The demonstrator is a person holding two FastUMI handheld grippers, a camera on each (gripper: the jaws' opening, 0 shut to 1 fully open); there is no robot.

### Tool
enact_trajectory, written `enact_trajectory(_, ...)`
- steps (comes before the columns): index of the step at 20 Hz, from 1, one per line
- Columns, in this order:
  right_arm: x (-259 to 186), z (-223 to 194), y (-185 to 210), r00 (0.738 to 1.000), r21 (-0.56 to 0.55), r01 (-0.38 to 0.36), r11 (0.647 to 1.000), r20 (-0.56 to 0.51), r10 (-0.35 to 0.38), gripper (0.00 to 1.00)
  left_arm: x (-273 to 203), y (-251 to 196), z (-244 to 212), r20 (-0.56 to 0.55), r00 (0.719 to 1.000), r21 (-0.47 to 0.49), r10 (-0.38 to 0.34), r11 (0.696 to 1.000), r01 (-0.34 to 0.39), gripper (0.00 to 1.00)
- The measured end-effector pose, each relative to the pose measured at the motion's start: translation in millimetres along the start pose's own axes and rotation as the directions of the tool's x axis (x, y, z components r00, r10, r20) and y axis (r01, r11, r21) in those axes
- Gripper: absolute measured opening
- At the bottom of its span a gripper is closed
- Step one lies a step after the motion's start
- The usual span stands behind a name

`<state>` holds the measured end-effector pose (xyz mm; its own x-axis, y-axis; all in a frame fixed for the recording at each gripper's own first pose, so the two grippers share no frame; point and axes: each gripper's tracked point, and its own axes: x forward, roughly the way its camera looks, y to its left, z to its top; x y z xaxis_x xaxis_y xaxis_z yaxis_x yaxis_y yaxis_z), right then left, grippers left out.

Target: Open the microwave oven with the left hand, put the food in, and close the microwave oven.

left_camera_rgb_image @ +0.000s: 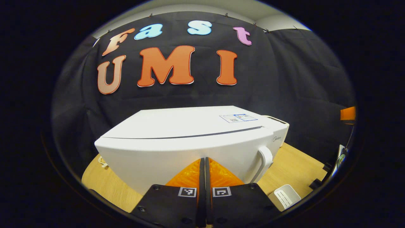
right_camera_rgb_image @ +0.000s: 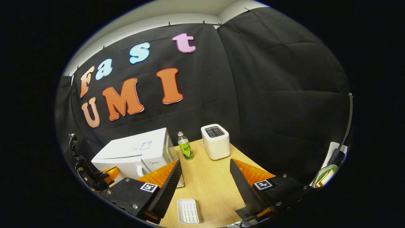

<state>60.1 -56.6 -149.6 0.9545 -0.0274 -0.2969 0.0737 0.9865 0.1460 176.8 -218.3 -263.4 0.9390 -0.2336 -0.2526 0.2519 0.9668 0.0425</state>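
Observation:
A white microwave (left_camera_rgb_image: 190, 139) stands on the wooden table (left_camera_rgb_image: 297, 164) with its door closed and a white handle (left_camera_rgb_image: 265, 160) on the right side of the door. My left gripper (left_camera_rgb_image: 205, 162) is shut with nothing between its fingers, close in front of the door and left of the handle. In the right gripper view the microwave (right_camera_rgb_image: 133, 152) sits at the left, with the left gripper (right_camera_rgb_image: 109, 174) in front of it. My right gripper (right_camera_rgb_image: 205, 166) hangs open and empty over the table. A plate of food (right_camera_rgb_image: 324, 177) shows at the far right edge.
A green-labelled bottle (right_camera_rgb_image: 185, 146) and a white toaster (right_camera_rgb_image: 215, 141) stand at the back of the table (right_camera_rgb_image: 208, 183), right of the microwave. A small white slotted tray (right_camera_rgb_image: 189, 211) lies near the front, and it is the same tray (left_camera_rgb_image: 287, 196) below the handle.

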Motion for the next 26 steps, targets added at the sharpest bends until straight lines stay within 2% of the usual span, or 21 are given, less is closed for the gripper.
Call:
enact_trajectory(1, 1.5, -0.4, 1.0, 1.0, -0.005, -0.004, 1.0, -0.009, 0.004, 0.94, 0.1, 1.1, -9.3, -0.049, 0.998, 0.007, 0.026, 1.0, -0.025, 0.04)
enact_trajectory(2, 2.1, -0.1, 1.2, 1.0, -0.009, -0.006, 1.0, -0.012, 0.006, 0.94, 3.4, -0.2, -4.7, -0.013, 0.999, -0.012, 0.037, 0.999, -0.037, 0.04)
enact_trajectory(3, 2.5, 2.7, 1.0, 1.0, -0.011, -0.007, 1.0, -0.009, 0.007, 0.95, 2.3, -0.9, -5.1, -0.019, 0.999, -0.018, 0.044, 0.999, -0.044, 0.0)
enact_trajectory(5, 0.8, 2.9, 3.3, 1.0, -0.012, -0.019, 1.0, -0.008, 0.019, 0.95, 0.5, -2.1, -4.9, -0.008, 0.999, 0.005, 0.049, 0.999, -0.049, 0.05)
enact_trajectory(8, -3.2, 6.9, 8.2, 0.999, -0.01, -0.036, 0.999, 0.002, 0.036, 0.95, -4.4, -6.6, -4.8, -0.064, 0.998, 0.05, -0.007, 0.999, 0.01, 0.05)
enact_trajectory(13, -5.5, 26.3, 23.5, 0.999, -0.05, -0.053, 0.997, 0.003, 0.053, 0.94, -52.1, 13.1, 40.4, -0.052, 0.996, 0.011, -0.069, 0.997, 0.07, 0.04)
enact_trajectory(16, -9.3, 53.7, 35.9, 0.997, -0.144, -0.065, 0.987, 0.033, 0.07, 0.95, -89.9, 46.1, 80.0, -0.046, 0.998, -0.025, -0.036, 0.999, 0.034, 0.05)
enact_trajectory(18, -12.4, 70.6, 47.9, 0.995, -0.166, -0.085, 0.982, 0.043, 0.093, 0.95, -117.8, 67.6, 111.6, -0.044, 0.999, -0.033, -0.015, 0.999, 0.013, 0.05)
enact_trajectory(20, -17.0, 90.7, 65.2, 0.989, -0.145, -0.127, 0.981, 0.063, 0.137, 0.95, -145.5, 93.3, 144.8, -0.019, 1.0, -0.045, 0.022, 0.999, -0.022, 0.16)
enact_trajectory(21, -19.0, 99.7, 73.2, 0.985, -0.136, -0.145, 0.98, 0.071, 0.155, 0.94, -160.5, 102.5, 162.4, -0.003, 0.999, -0.057, 0.036, 0.998, -0.036, 0.29)
enact_trajectory(22, -19.5, 107.4, 78.4, 0.983, -0.139, -0.155, 0.978, 0.077, 0.167, 0.94, -175.2, 109.6, 176.7, 0.008, 0.999, -0.072, 0.042, 0.997, -0.041, 0.34)
enact_trajectory(23, -21.3, 115.9, 82.0, 0.981, -0.153, -0.157, 0.976, 0.087, 0.172, 0.95, -186.3, 116.4, 190.6, 0.024, 0.998, -0.092, 0.052, 0.994, -0.05, 0.52)
enact_trajectory(26, -30.6, 144.1, 92.8, 0.976, -0.192, -0.16, 0.968, 0.116, 0.185, 0.94, -218.7, 142.5, 216.5, 0.043, 0.994, -0.108, 0.1, 0.99, -0.095, 0.75)
